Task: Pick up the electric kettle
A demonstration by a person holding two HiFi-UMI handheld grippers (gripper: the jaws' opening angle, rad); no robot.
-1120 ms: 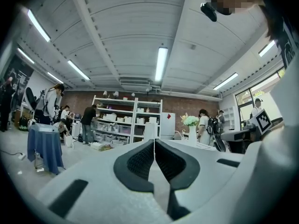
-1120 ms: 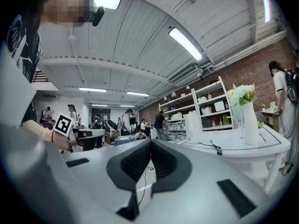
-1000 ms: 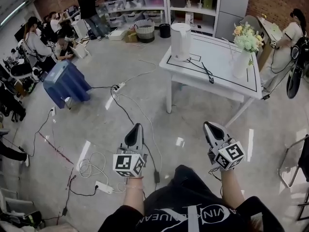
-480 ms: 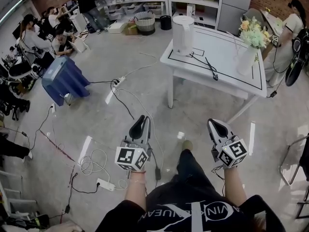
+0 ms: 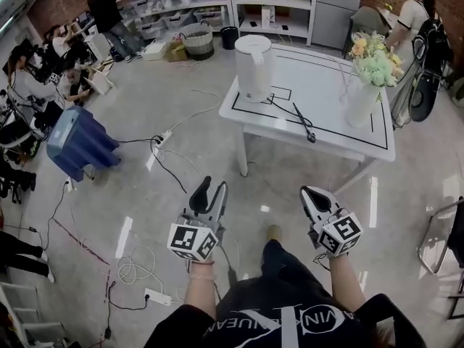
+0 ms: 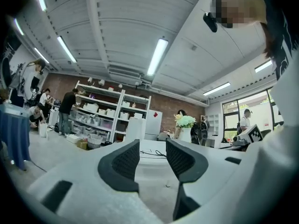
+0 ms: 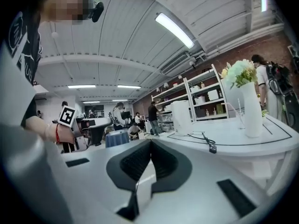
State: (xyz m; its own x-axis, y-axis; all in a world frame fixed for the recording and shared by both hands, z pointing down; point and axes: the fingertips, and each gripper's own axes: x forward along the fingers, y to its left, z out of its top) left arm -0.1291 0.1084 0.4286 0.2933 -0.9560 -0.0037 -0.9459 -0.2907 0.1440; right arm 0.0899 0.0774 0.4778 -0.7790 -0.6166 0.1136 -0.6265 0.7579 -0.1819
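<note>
The left gripper (image 5: pixel 212 187) is opening its ribbed black fingers (image 6: pixel 122 164) with nothing between them; a second ago they were pressed together. The right gripper (image 5: pixel 310 194) keeps its fingers (image 7: pixel 166 164) clenched on nothing. Both are smooth white shells bearing marker cubes, held over a glossy grey floor (image 5: pixel 145 194). Ahead, the white desk (image 5: pixel 341 133), edged with a thin black outline, lies nearer than before. The electric kettle (image 5: pixel 254 67), a tall matte white cylinder, stands at the desk's left end, well apart from both grippers. A black cable (image 5: pixel 297 114) trails beside it, and a white vase of flowers (image 5: pixel 361 96) stands to the right.
</note>
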